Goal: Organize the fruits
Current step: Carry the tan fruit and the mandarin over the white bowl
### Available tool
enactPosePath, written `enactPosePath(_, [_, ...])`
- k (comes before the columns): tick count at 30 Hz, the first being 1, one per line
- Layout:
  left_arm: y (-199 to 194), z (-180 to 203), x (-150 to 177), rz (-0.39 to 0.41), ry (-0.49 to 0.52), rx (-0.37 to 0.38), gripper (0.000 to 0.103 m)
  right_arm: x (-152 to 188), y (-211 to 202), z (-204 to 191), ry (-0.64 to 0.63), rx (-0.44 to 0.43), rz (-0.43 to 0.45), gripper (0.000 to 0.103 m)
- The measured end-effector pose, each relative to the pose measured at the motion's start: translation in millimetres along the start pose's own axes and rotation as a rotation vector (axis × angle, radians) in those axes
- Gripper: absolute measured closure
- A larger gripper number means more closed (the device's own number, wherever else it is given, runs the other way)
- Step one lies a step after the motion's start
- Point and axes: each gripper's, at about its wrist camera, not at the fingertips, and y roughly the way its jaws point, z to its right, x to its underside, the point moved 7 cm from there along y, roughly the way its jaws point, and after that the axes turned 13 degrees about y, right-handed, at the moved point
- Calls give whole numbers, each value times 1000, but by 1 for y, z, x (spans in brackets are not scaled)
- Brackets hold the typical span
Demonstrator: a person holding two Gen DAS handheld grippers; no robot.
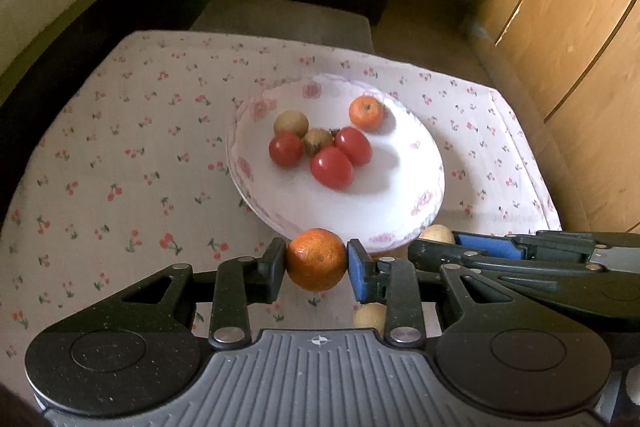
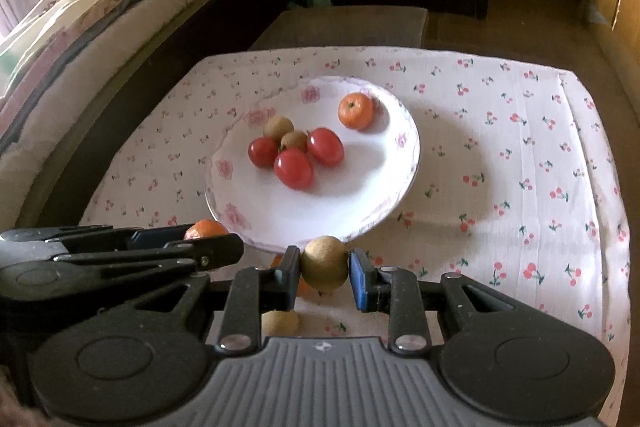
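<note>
Left claw (image 1: 317, 261) pinches a mandarin (image 1: 316, 259), right claw (image 2: 324, 269) a longan (image 2: 323, 263), both poised at the plate's (image 1: 400, 211) six-o'clock rim, likely bound for the fruit heaped at center.

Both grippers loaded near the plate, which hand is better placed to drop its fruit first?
Probably either; slight edge right. The right gripper holds its brown fruit just before the plate rim; the left gripper holds its orange equally near.
</note>
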Motion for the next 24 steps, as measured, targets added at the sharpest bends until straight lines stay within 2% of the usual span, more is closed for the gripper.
enactPosePath(14, [4,-6,-26,22,2,-26,63,-28,4,-4,-5,7,31,74])
enactPosePath(24, [20,-13,-29,-4,-25,-25,63,-35,19,-2,-5,16,20,74])
